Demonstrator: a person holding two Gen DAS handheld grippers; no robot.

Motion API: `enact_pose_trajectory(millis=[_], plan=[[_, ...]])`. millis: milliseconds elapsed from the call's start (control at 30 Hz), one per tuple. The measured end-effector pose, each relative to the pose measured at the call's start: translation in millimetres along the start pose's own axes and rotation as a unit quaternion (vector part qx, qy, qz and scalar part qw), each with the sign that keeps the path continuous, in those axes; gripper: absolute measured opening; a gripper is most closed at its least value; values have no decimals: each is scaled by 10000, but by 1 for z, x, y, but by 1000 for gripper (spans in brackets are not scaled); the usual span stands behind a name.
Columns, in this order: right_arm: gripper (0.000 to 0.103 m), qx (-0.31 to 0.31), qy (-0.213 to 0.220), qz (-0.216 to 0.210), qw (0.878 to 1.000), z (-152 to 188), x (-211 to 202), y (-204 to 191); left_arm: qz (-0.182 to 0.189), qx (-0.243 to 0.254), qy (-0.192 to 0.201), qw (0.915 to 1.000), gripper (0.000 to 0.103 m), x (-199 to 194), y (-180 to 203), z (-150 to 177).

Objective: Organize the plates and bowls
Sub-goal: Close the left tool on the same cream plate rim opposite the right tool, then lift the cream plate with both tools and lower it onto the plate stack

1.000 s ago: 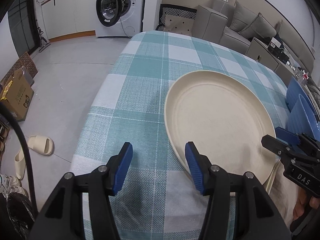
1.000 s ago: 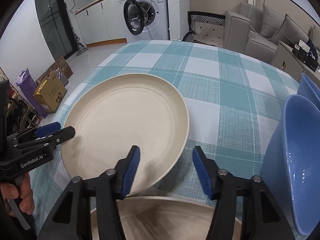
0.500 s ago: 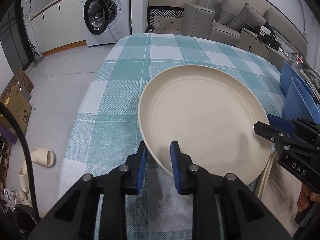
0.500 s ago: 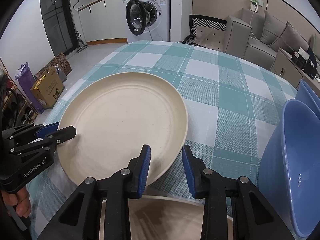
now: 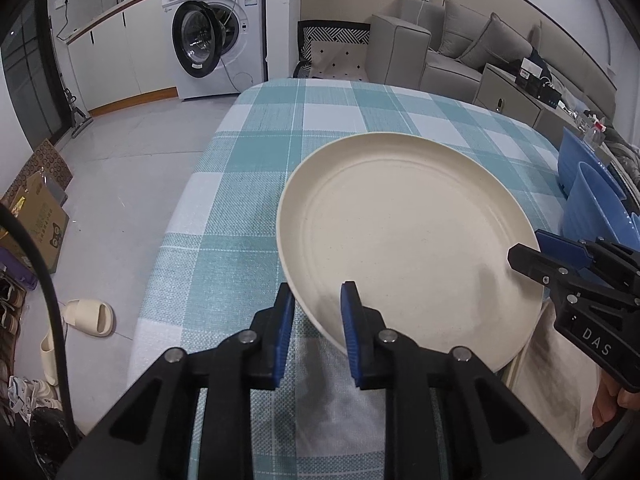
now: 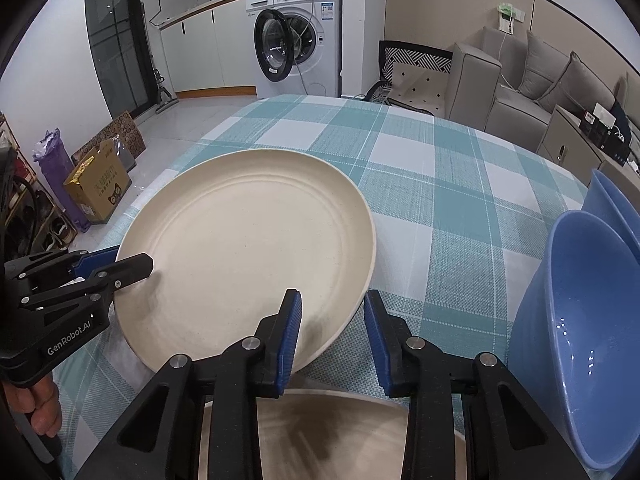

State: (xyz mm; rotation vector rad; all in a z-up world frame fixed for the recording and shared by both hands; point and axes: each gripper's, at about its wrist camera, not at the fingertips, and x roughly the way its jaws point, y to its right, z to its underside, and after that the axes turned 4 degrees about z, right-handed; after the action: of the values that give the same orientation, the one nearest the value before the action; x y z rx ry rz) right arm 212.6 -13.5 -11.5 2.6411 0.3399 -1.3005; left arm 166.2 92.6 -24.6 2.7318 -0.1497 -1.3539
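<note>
Both grippers have just closed on the near rim of the cream plate (image 5: 404, 236), one at each side: the left gripper (image 5: 316, 336) pinches the rim at the plate's left edge with its jaws at their tightest, and the right gripper (image 6: 332, 340) clamps the rim at the right edge, its blue pads (image 6: 291, 336) pressed above and below the lip. The plate tilts above the checked desk (image 6: 432, 184), its near edge over a second cream plate (image 6: 332, 432) lying closest to the person. Two blue bowls (image 6: 576, 328) sit nested, on edge, at the right. The plate looks stiff, smooth and fairly light, likely rigid plastic or fibre, so the thin raised rim is the sensible hold; the glossy surface could slip if the two grips pull unevenly, so both hands should move together.
</note>
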Motion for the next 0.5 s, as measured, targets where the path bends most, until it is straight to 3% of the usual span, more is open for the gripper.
enact_pose_trajectory(millis=[500], plan=[[33,66,398,-69,9992,2,-46,3,-66,92,368,9993,22,-41,12,-2]])
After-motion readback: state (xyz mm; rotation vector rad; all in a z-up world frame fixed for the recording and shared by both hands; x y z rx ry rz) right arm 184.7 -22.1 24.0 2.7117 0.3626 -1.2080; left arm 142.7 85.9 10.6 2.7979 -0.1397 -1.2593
